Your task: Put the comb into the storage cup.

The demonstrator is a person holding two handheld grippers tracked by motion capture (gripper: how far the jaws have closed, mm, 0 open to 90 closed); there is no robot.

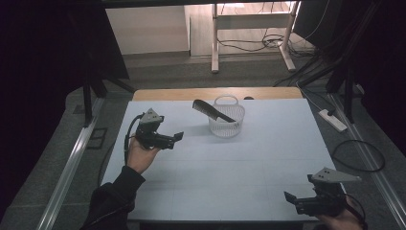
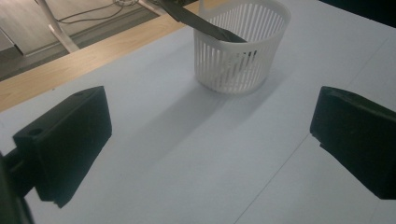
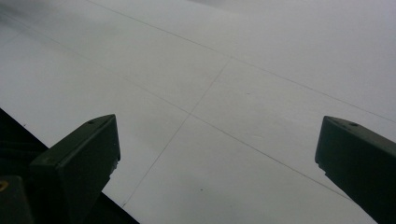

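On the far half of the white table (image 1: pixel 268 158), near the wooden back edge, sits the white slotted basket (image 1: pixel 227 122), upright, with a black comb (image 1: pixel 210 110) lying tilted in it: one end down inside, the other end sticking up and out over the rim toward your left. Same basket (image 2: pixel 240 46) and comb (image 2: pixel 201 23) show ahead of your left gripper's camera, comb leaning over the rim there too.

Your left gripper (image 1: pixel 178 137) is held above the table on the left side, pointing toward the basket, near it but not touching. Jaws spread wide, nothing between them; in the left gripper view (image 2: pixel 210 154) you see bare table between the two black jaws. Your left hand (image 1: pixel 141 155) grips it from below, dark sleeve (image 1: pixel 112 201) coming in from the bottom edge.

Your right gripper (image 1: pixel 290 198) is low at the near right corner of the table, well apart from the basket, pointing left. Jaws also wide apart and empty; the right gripper view (image 3: pixel 217 154) has only table surface with faint seam lines between them.

A white power strip (image 1: pixel 332 120) lies on the floor right of the table.
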